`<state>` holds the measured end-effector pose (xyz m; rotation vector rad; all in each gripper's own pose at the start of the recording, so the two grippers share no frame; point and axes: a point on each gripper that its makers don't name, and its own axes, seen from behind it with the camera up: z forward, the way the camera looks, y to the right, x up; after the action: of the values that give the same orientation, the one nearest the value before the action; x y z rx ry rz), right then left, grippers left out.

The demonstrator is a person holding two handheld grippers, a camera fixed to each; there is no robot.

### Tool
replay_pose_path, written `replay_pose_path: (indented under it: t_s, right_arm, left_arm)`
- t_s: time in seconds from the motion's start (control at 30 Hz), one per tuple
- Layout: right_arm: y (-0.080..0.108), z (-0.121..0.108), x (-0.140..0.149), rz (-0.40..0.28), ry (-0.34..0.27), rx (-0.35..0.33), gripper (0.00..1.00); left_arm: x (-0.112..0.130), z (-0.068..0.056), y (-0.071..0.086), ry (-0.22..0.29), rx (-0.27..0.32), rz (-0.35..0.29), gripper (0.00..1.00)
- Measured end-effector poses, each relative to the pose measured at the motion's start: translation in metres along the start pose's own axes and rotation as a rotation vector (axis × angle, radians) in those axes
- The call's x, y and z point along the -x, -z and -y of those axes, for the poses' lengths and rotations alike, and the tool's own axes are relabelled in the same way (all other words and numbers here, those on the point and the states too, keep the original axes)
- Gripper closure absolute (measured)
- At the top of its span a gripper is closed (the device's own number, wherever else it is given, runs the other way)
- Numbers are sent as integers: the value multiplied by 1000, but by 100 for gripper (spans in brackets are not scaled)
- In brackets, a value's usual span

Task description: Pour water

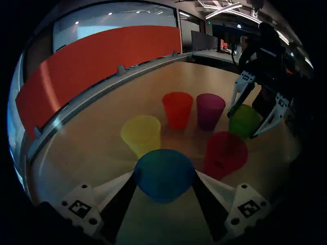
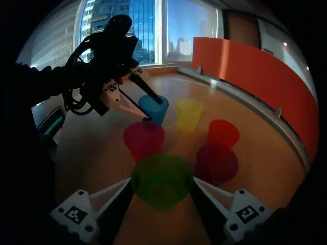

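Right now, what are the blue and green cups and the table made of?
Blue cup and green cup: apparently translucent coloured plastic with a smooth finish, since light passes through their walls. Table: smooth, semi-gloss wood or wood-look laminate, cannot tell which. It has a warm tan tone with soft cup reflections.

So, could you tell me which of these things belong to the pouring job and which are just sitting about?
In the job: blue cup, between the fingers of the left hand-held gripper; green cup, between the fingers of the right hand-held gripper.

Likely just sitting about on the table: yellow cup; orange-red cup; purple cup; dark red cup.
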<state>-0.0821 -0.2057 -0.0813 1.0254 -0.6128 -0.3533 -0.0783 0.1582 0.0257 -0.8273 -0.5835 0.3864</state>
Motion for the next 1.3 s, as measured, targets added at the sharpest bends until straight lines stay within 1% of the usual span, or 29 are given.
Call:
replay_pose_path:
  t_s: [0.17, 0.37, 0.47, 0.6, 0.73, 0.8, 0.87, 0.9, 1.03, 1.17, 1.3]
  right_arm:
    - [-4, 1, 2, 2, 1, 0, 10]
    - [-8, 3, 5, 8, 3, 0, 10]
    - [-9, 4, 6, 7, 2, 1, 10]
    - [-9, 6, 9, 6, -4, 1, 10]
    - [-8, 6, 10, 4, -5, 8, 9]
    - [-8, 6, 11, 4, -6, 11, 8]
    - [-8, 5, 12, 6, -6, 16, 8]
    - [-8, 5, 12, 7, -6, 19, 8]
    - [-7, 3, 14, 10, -7, 34, 0]
    - [-2, 2, 16, 8, -16, 46, 0]
    - [9, 1, 19, 4, -24, 59, 0]
  left_arm:
    - [4, -1, -2, 4, 4, -2, 11]
    - [7, -2, -1, 21, 12, -7, 11]
    - [11, -1, -1, 24, 12, 1, 12]
    - [19, 1, -2, 16, 6, 27, 11]
    - [23, 0, -3, 1, 1, 37, 11]
    - [23, 0, -3, -1, 1, 39, 8]
    - [24, 1, -2, 3, 0, 43, 3]
    - [24, 1, -1, 5, -1, 44, 3]
    - [26, 3, 2, 20, -8, 47, 3]
    - [29, 5, 9, 34, -19, 46, 3]
    - [32, 6, 18, 44, -33, 39, 3]
